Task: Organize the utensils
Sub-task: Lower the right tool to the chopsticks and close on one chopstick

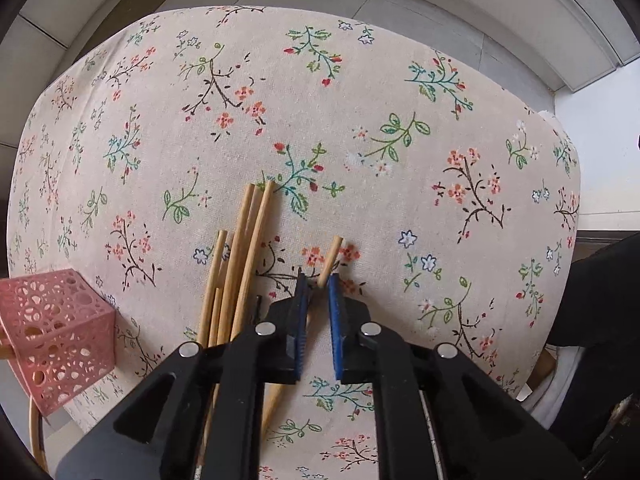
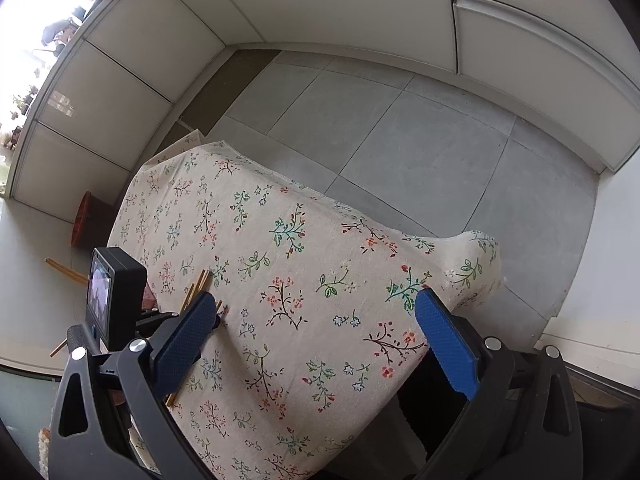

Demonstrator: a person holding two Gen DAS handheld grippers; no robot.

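Left tool (image 1: 319, 282) points down, pads clamped on 1 wooden chopstick (image 1: 331, 258) lying on the floral-cloth worktop (image 1: 400, 128). Chopstick bundle (image 1: 240, 256) lies just left of it; pink perforated holder (image 1: 56, 332) further left. Right tool (image 2: 316, 332) hangs spread apart, empty.

We look straight down, close over the table (image 1: 360, 120). Our right view is farther and slanted. Both share the chopsticks (image 1: 244, 248).

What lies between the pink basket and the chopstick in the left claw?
In the left wrist view, a bundle of loose chopsticks lies between the pink basket and the single chopstick in the left claw.
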